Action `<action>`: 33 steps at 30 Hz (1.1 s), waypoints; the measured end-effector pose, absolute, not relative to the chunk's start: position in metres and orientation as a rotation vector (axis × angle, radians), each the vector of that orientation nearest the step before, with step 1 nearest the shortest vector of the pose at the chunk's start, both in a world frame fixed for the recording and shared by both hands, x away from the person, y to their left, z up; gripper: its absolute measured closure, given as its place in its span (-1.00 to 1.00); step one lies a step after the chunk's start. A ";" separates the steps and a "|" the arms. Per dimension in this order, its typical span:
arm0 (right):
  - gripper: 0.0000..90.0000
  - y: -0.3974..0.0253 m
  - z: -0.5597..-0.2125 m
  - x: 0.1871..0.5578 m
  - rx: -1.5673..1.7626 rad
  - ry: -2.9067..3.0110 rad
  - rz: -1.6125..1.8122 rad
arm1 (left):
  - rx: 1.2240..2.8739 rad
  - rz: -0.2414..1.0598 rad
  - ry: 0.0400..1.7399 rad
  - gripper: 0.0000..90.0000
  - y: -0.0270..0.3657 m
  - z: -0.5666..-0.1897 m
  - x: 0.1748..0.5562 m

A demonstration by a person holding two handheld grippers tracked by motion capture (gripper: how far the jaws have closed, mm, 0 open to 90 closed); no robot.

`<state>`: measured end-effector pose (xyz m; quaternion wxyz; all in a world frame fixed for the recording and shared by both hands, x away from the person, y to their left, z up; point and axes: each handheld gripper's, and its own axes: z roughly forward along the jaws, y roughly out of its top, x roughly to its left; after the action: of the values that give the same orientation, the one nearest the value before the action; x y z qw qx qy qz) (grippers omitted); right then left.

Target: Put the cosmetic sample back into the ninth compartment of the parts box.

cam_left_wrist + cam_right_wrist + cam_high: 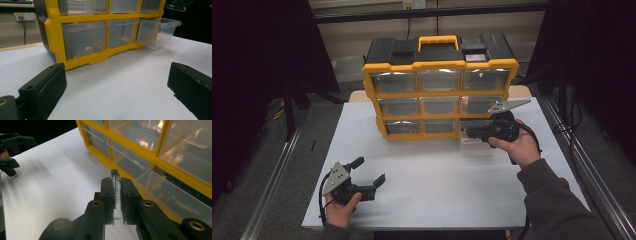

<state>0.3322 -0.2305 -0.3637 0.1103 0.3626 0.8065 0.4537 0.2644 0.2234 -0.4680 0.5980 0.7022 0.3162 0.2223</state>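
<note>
A yellow and black drawer organizer (439, 85) with clear drawers stands at the back of the white table (422, 175). Its bottom right drawer (160, 32) is pulled out; it also shows as the open drawer (175, 197) beside my right gripper. My right gripper (116, 183) is shut on a thin clear vial with a black cap (115, 192), held just left of that drawer. From above, the right gripper (469, 132) hovers by the drawer (476, 146). My left gripper (371, 171) rests open near the table's front left, nothing between its jaws.
The organizer (100, 32) has a yellow carry handle (438, 41) on top. Wide bare table surface lies between the two grippers. Metal rails (272, 190) run along both sides of the table, and dark curtains hang beyond them.
</note>
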 end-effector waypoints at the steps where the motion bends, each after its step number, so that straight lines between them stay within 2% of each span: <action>1: 0.83 -0.231 -0.364 0.333 1.067 2.367 1.329 | 1.618 0.512 0.740 -0.95 0.223 -0.468 0.264; 33: 0.82 -0.246 -0.367 0.348 1.099 2.327 1.263 | 1.635 0.521 0.724 -0.95 0.224 -0.467 0.264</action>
<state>0.3476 -0.2461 -0.3672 0.1369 0.3798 0.8040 0.4365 0.2642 0.2238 -0.4668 0.5968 0.7044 0.3119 0.2245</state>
